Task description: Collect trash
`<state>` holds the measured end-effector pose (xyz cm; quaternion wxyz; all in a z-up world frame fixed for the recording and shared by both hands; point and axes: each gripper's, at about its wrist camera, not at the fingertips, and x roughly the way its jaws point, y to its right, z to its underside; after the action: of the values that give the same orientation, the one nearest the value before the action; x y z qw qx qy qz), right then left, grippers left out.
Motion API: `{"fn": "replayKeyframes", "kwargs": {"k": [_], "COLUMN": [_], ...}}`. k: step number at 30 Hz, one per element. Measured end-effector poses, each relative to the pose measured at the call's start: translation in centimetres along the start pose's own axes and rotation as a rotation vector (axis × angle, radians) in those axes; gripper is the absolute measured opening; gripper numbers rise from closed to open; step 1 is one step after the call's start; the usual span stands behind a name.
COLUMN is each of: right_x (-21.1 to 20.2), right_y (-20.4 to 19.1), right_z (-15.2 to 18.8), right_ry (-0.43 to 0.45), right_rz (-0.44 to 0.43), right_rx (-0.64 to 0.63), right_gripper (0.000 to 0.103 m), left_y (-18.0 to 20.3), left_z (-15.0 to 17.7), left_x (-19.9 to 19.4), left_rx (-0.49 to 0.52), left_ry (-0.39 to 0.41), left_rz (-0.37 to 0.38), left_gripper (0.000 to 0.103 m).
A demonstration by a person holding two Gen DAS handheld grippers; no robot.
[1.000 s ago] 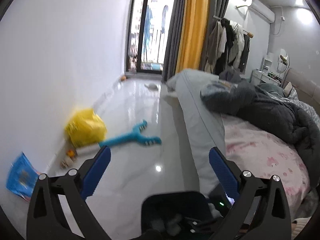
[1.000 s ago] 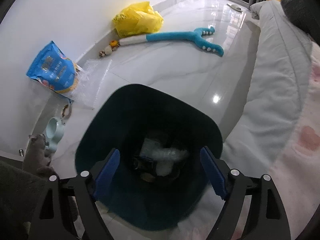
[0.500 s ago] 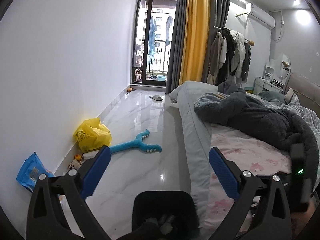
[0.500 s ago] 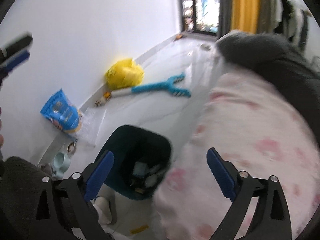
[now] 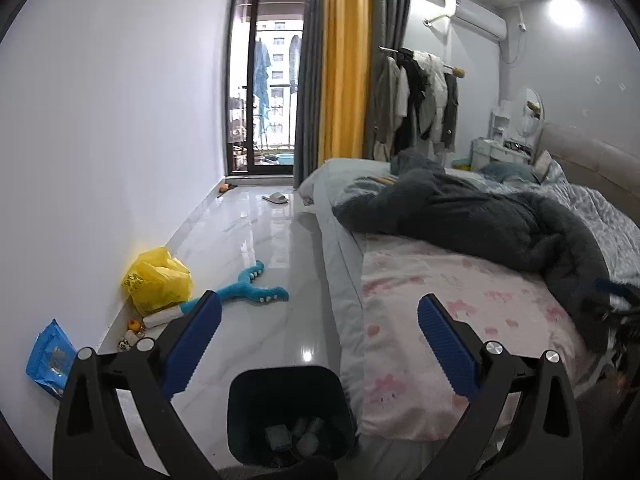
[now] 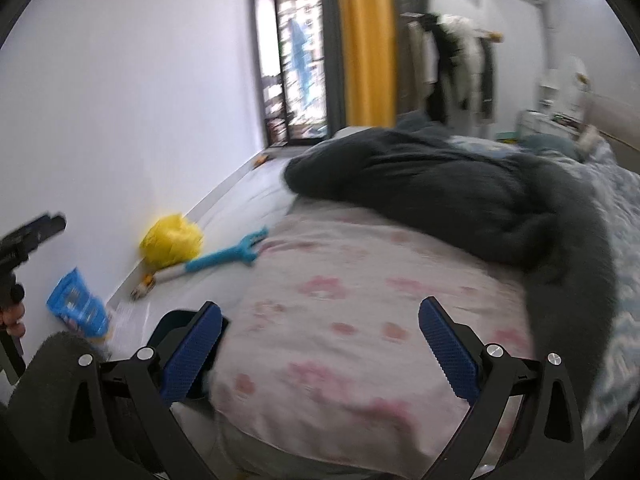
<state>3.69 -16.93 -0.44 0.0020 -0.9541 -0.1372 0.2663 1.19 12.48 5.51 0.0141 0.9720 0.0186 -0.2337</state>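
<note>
A dark trash bin stands on the floor beside the bed, with crumpled pieces of trash inside. My left gripper is open and empty, held above and behind the bin. My right gripper is open and empty, above the pink flowered sheet of the bed. The bin shows only as a dark edge behind the right gripper's left finger. A blue snack bag and a yellow plastic bag lie on the floor by the left wall.
A blue dinosaur toy lies on the white tiled floor. A dark grey blanket is heaped on the bed. A slipper lies near the balcony door. Clothes hang at the back.
Both grippers have risen and tilted up from the bin. The right gripper swung right, from looking down into the bin to over the bed. Both stayed open.
</note>
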Motion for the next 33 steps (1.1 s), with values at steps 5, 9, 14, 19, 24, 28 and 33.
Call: {"fn": "replayKeyframes", "kwargs": {"k": [5, 9, 14, 19, 24, 28, 33], "right_x": [-3.6, -3.6, -3.5, -3.7, -3.7, -3.5, -3.5], "right_y": [4.0, 4.9, 5.2, 5.3, 4.9, 4.3, 4.4], "right_z": [1.7, 2.6, 3.0, 3.2, 3.1, 3.2, 3.1], "right_ry": [0.065, 0.043, 0.045, 0.045, 0.037, 0.027, 0.024], "right_rz": [0.045, 0.056, 0.024, 0.013, 0.008, 0.002, 0.0], "right_rx": [0.094, 0.087, 0.086, 0.106, 0.099, 0.082, 0.083], "right_gripper": [0.1, 0.1, 0.1, 0.1, 0.1, 0.1, 0.1], "left_y": [0.7, 1.5, 1.1, 1.2, 1.7, 2.1, 2.2], "left_z": [2.3, 4.3, 4.7, 4.8, 4.9, 4.8, 4.8], "left_x": [0.0, 0.3, -0.1, 0.0, -0.2, -0.1, -0.2], "left_rx": [0.026, 0.041, -0.006, -0.004, 0.01, 0.026, 0.028], "left_ry": [-0.024, -0.039, -0.037, -0.043, -0.041, -0.041, -0.04], "left_rz": [0.013, 0.015, 0.027, 0.029, 0.031, 0.03, 0.029], "left_gripper": [0.1, 0.1, 0.1, 0.1, 0.1, 0.1, 0.1]}}
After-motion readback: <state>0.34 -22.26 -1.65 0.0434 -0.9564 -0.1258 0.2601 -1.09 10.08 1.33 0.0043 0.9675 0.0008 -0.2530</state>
